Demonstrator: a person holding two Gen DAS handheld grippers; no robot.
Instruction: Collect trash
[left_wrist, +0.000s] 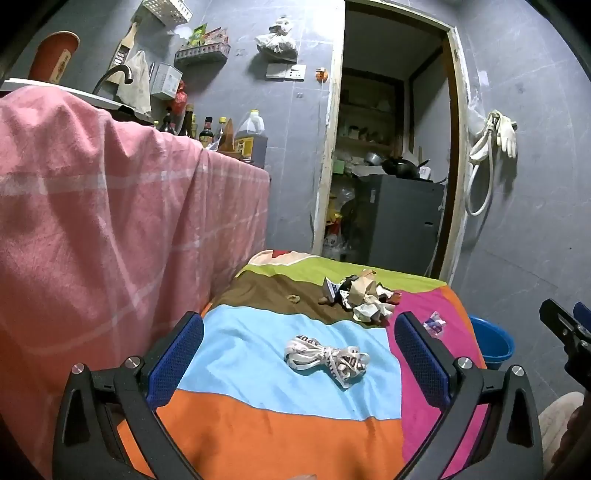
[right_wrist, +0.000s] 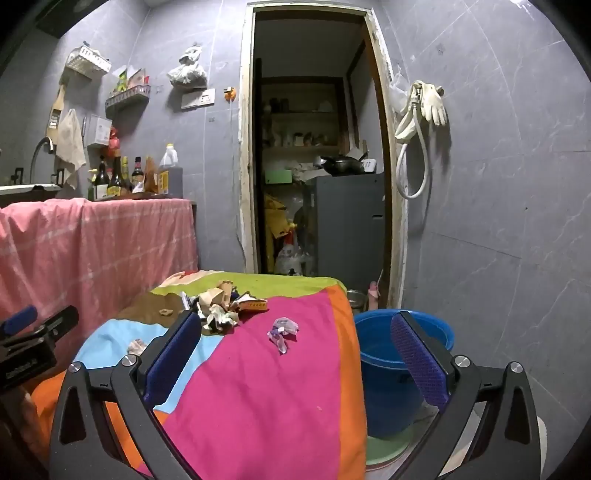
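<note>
Trash (left_wrist: 364, 297) all uncollected on striped cloth (left_wrist: 258, 424): crumpled heap far edge, knotted strip (left_wrist: 327, 360) mid, wrapper (right_wrist: 282, 328) near bucket (right_wrist: 373, 354) side; both grippers (left_wrist: 299, 354) (right_wrist: 295, 354) spread, empty.

Knotted strip (left_wrist: 327, 360) before paper heap (left_wrist: 364, 297); wrapper (right_wrist: 282, 329) right; bucket (right_wrist: 388, 373) beside table (right_wrist: 258, 406).

The cloth-covered table (left_wrist: 280, 406) wears broad blocks of orange, sky blue, brown, lime green and magenta. Beside it a pink curtain-like sheet (left_wrist: 92, 221) shows a pale check. The round plastic bucket (right_wrist: 391, 373) is bright blue. A knotted white strip (left_wrist: 327, 360) carries dark lettering, I think; the small crumpled wrapper (right_wrist: 281, 330) looks purple and white.
</note>
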